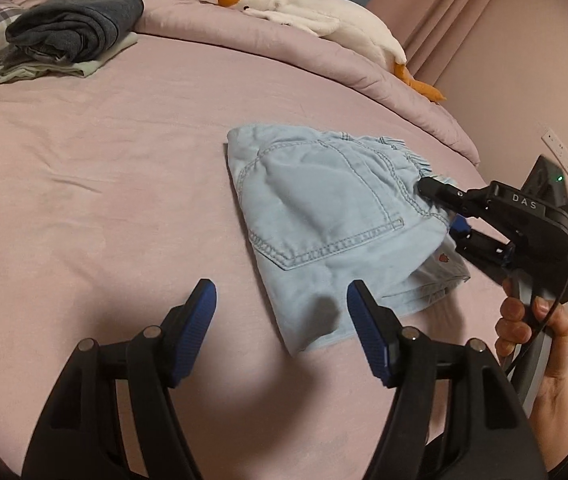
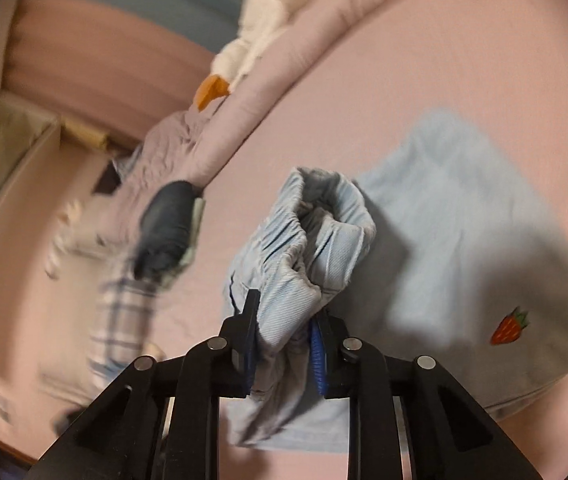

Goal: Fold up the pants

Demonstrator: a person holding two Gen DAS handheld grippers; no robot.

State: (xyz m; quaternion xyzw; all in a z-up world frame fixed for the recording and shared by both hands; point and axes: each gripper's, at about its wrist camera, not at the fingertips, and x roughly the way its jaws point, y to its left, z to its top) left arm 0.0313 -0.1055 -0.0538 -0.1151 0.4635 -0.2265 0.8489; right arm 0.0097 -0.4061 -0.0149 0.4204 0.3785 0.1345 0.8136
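Shorts: folded small near bed right edge; final fold pending. Right gripper clamped on waistband. Left gripper apart, empty.

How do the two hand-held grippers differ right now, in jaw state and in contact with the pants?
The left hand-held gripper has its jaws wide apart and holds nothing; the right hand-held gripper is clamped on the elastic waistband of the light blue pants. The left hovers off the pants' near edge; the right lifts its bunched waistband off the pink bedsheet. Both have black frames with blue pads.
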